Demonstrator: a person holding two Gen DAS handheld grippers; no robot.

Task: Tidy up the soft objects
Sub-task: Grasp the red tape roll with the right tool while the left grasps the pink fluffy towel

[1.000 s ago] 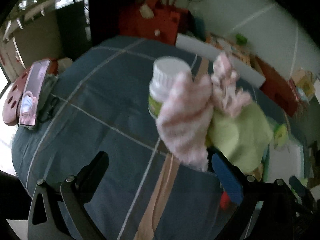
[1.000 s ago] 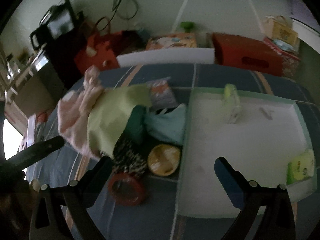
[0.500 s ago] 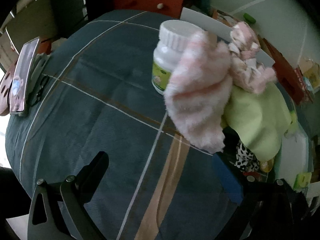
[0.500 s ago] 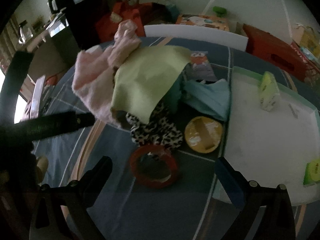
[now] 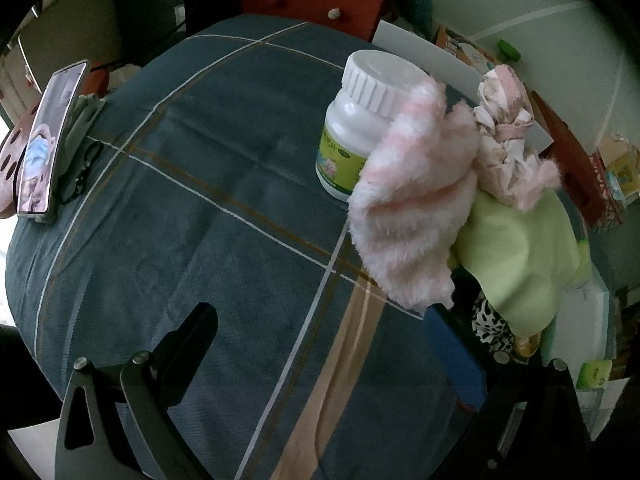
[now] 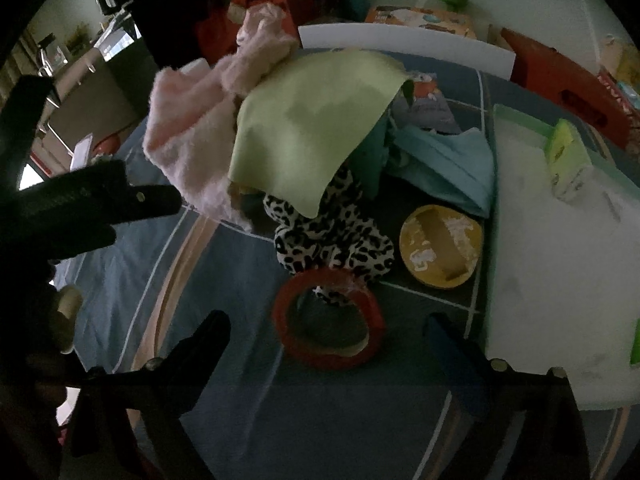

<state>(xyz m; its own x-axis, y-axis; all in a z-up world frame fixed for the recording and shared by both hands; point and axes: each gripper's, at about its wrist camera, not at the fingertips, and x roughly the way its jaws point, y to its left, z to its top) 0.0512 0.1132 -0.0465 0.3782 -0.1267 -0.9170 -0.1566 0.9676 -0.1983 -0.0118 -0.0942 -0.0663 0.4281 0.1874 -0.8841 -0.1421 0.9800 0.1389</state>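
The right tool [image 6: 328, 344] hangs over the counter with its jaws wide but closing; the red ring of tape [image 6: 326, 318] lies flat between its two fingers, and neither pad presses on it. Just beyond the ring sits a crumpled black-and-white leopard-print cloth [image 6: 332, 244], and to its right a round yellow lid [image 6: 440, 246] lies flat on the blue plaid tablecloth [image 6: 248, 320]. Over the leopard cloth drapes a smooth pale green cloth [image 6: 308, 128], and against its left edge bunches a fluffy pink-and-white striped fleece [image 6: 188, 152]. A folded teal cloth [image 6: 448, 164] lies right of the pile, touching the edge of a white tray with a green rim [image 6: 560, 260].

The left tool [image 5: 320, 344] is released, its fingers spread above bare tablecloth with nothing between them. Ahead of it and to the right, the same pink fleece [image 5: 412, 208] spills in a soft heap, leaning on a white plastic bottle with a ribbed cap and green label [image 5: 360, 128]. Behind the fleece sits a knotted pink and cream rag [image 5: 506, 136], possibly a second garment; the view is too soft to tell. The green cloth [image 5: 516, 252] slopes down on the right. Far left, a phone [image 5: 50, 140] stands propped at the counter's edge.
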